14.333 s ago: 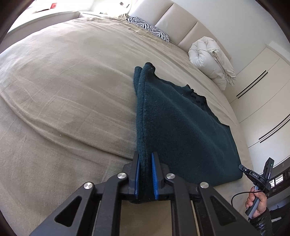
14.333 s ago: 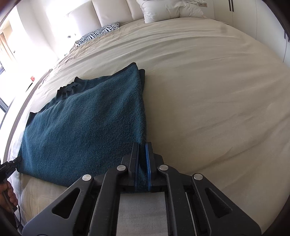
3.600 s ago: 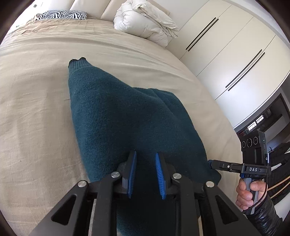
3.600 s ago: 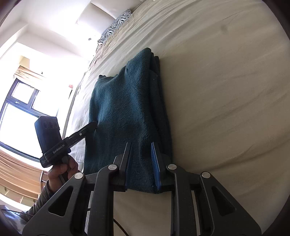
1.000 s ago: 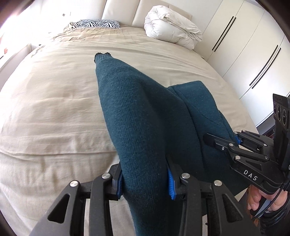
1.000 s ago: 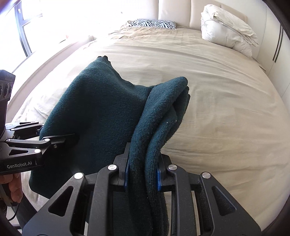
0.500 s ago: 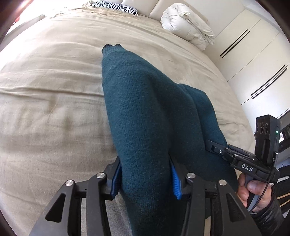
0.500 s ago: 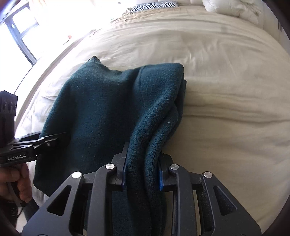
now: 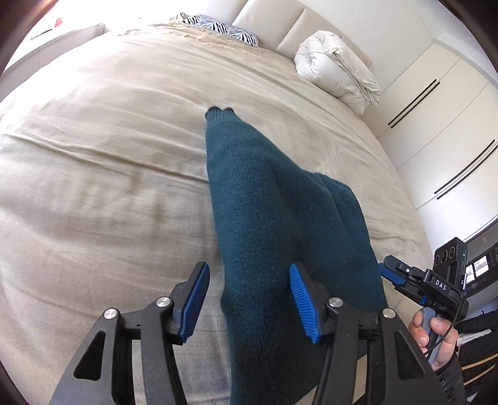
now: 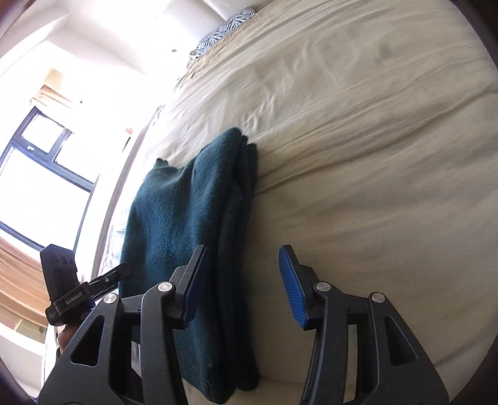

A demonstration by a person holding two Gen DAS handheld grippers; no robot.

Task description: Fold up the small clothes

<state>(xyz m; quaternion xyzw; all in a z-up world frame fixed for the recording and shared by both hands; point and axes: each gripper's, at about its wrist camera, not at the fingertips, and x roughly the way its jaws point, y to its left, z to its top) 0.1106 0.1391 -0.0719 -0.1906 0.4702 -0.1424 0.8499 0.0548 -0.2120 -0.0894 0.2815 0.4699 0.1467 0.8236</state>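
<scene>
Closest to me, my left gripper [image 9: 249, 299] has its blue ribbed jaws spread and opening more; the dark teal knitted sweater [image 9: 274, 224] lies between them, leaning against the right pad, but the left pad stands clear of it, so nothing is pinched. My right gripper [image 10: 242, 280] is also opening, with its jaws spread; in the right wrist view the thick folded edge of the sweater passes between them, close beside the left pad, and the right pad stands over bare sheet. The sweater rests on the beige bed [image 9: 93, 155], near the edge closest to me, folded into a long bundle of several layers with a narrow ribbed end pointing toward the headboard. I judge this knit to be soft and limp, with some weight for a small garment, not fragile and not slippery, because the fuzzy wool should hold well against ribbed pads. It will sag and the layers may slide apart if I lift only the top one. So for the next fold I think it is best to take the near corners, biting through all layers at once, one gripper on each side. Farther away lie a rolled white duvet [image 9: 336, 71] and a zebra-patterned pillow [image 9: 224, 29] by the cream padded headboard [image 9: 270, 21].
</scene>
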